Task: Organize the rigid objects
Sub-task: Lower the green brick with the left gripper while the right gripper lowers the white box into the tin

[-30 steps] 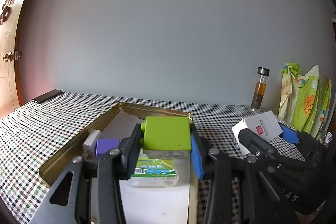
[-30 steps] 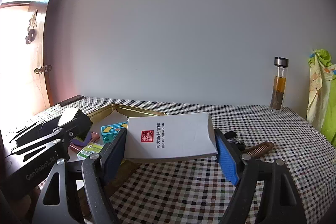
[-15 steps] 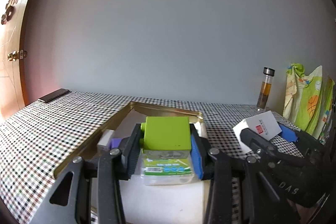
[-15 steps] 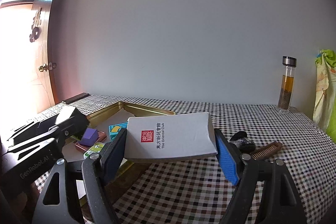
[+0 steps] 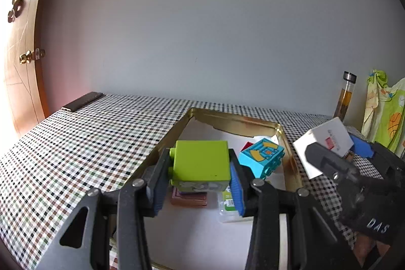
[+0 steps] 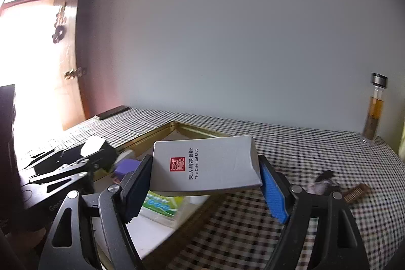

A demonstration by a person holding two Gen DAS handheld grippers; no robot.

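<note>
Checked cloth (image 5: 101,143) covers the table under a shallow brass-coloured tray (image 5: 235,122); left gripper (image 5: 200,181) clamps a studded green plastic block (image 5: 201,165) above the tray; right gripper (image 6: 205,184) pinches a flat white cardboard box (image 6: 210,166) over the tray's edge.

Blown-out daylight at left; fisheye-bent edges, slight blur.

Both grippers are black, built of flat linkage arms with triangular cut-outs and round silver screws at the joints. The left gripper (image 5: 200,175) carries ribbed blue pads (image 5: 236,184) on the inner faces of its fingers, and so does the right gripper (image 6: 205,187), whose right pad (image 6: 272,190) looks bright blue and the left one darker. Pale lettering "DAS" marks the right gripper's body in the left view; "Gen…" shows faintly on the left gripper in the right view.
</note>
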